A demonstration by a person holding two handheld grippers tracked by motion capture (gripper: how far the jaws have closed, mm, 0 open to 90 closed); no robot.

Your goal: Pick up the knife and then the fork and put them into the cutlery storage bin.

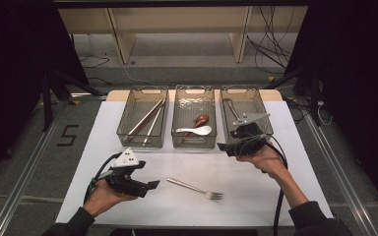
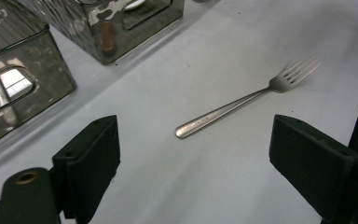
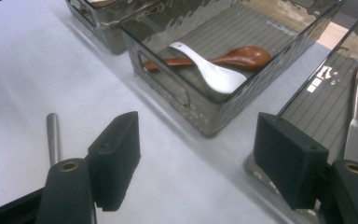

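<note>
Currently both my left gripper (image 1: 150, 185) and right gripper (image 1: 222, 147) gape empty; the flat fork (image 1: 195, 188) risks skidding off the pads on a shallow pinch.

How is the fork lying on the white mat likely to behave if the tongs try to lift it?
The fork looks like polished metal, so probably rigid and somewhat slippery between flat pads. It lies flat on the white mat, so its thin handle may be hard to get under. It is unlikely to roll.

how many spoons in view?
2, both in the middle bin: a white spoon lying across a brown wooden spoon. The right bin's utensil is partly hidden by the right gripper, so its kind is unclear.
</note>
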